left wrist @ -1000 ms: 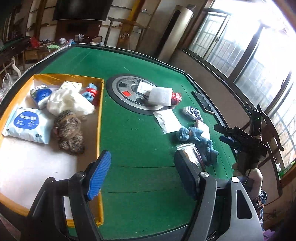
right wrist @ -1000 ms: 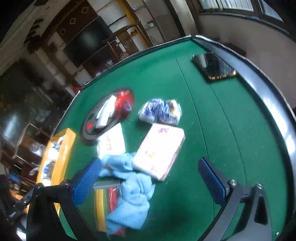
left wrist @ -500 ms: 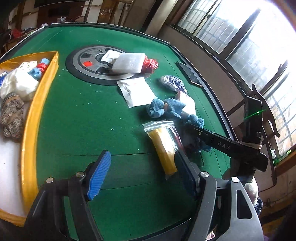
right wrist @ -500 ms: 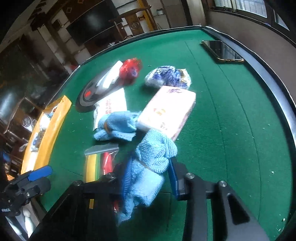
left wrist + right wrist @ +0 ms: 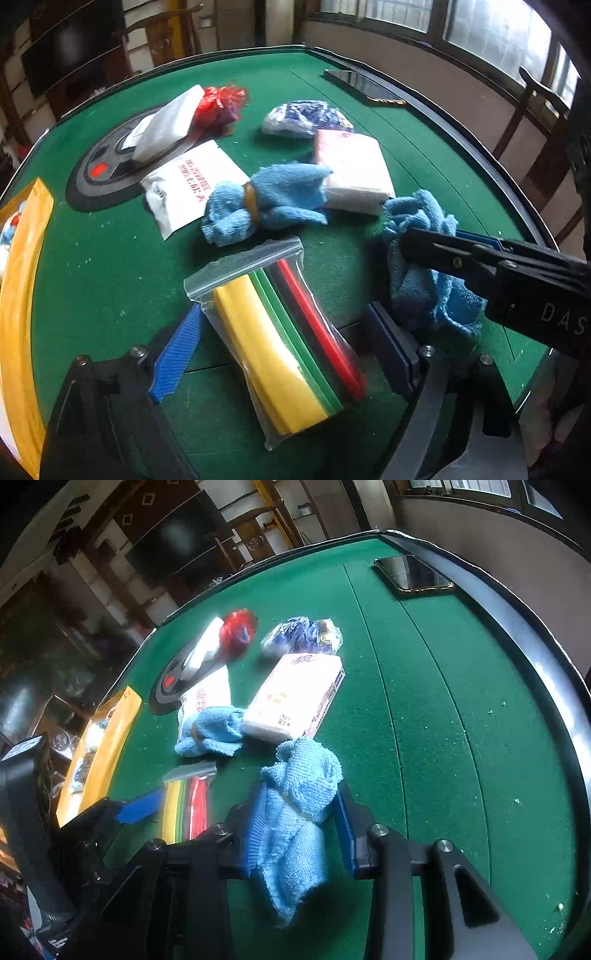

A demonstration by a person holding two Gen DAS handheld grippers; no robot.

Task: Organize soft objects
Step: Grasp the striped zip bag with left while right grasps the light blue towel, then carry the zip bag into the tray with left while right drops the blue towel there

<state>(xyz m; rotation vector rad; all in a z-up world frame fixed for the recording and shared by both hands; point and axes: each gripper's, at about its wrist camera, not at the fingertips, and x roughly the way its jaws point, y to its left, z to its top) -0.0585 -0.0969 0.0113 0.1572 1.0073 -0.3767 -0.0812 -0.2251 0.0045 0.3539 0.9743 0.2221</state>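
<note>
1. The blue towel (image 5: pixel 295 805) is hanging bunched between the right gripper's (image 5: pixel 299 827) two blue pads, which are clamping it just above the green table (image 5: pixel 461 738). A pink tissue pack (image 5: pixel 295 698) is lying just beyond it, touching a second rolled blue cloth (image 5: pixel 210 731). A phone (image 5: pixel 413 576) is resting near the table's far edge.
2. From the left wrist, the left gripper (image 5: pixel 280 343) is spreading its fingers wider, straddling a zip bag of coloured strips (image 5: pixel 277 339) without pressing it. The yellow tray (image 5: pixel 26 295) is sitting at the left edge, and the towel is dangling to the right.
</note>
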